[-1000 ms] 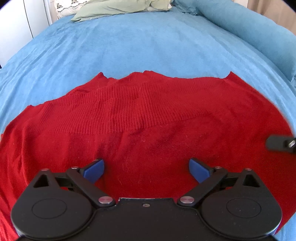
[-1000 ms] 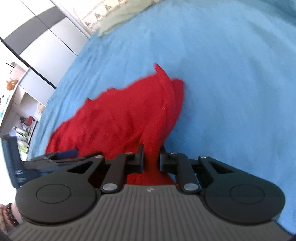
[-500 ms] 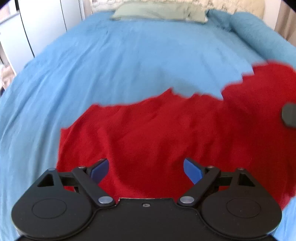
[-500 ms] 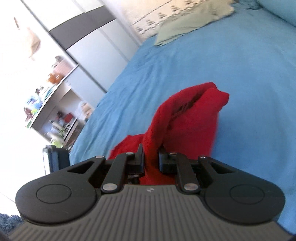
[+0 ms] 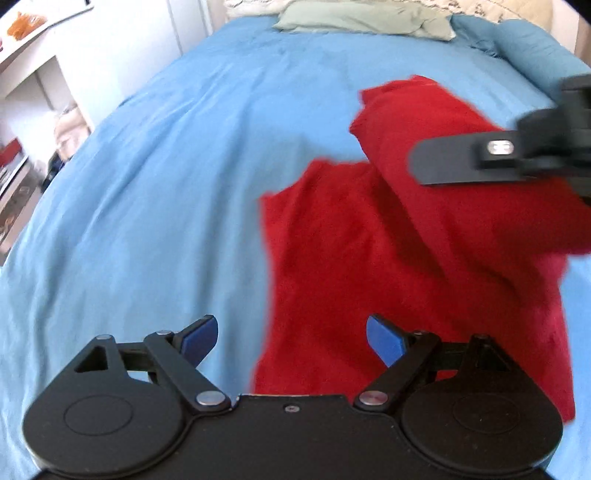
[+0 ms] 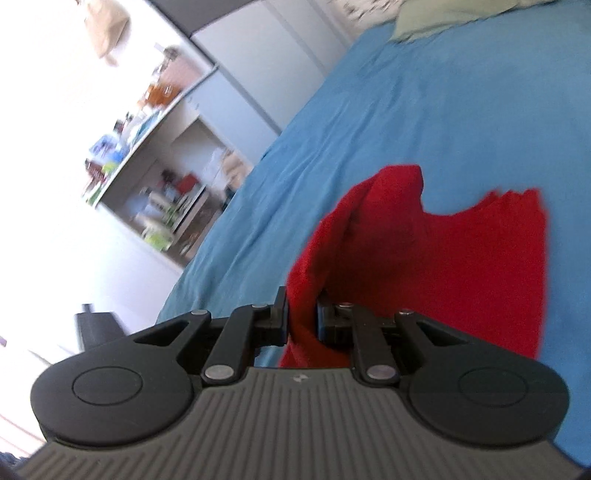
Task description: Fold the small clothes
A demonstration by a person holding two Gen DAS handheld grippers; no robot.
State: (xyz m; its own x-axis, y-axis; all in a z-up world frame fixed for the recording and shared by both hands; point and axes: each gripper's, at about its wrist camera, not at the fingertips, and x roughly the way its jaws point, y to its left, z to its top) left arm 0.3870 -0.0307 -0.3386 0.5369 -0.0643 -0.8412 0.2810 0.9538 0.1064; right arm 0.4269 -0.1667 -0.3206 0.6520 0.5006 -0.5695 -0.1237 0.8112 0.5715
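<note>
Red sweater (image 5: 369, 251) now lifted across by right gripper (image 6: 302, 317), fingers clamped on it; left gripper (image 5: 291, 338) fingers apart, fold underway

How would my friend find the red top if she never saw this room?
Look for the big bed with the blue sheet. The red sweater lies on it, well below the green pillow, and the right tongs pinch up one side. It is the only red cloth on the bed.

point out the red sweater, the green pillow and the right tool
red sweater (image 5: 332, 258), left wrist view, flat middle part
green pillow (image 5: 354, 18), left wrist view, its centre
right tool (image 6: 302, 317), right wrist view, between fingertips
</note>
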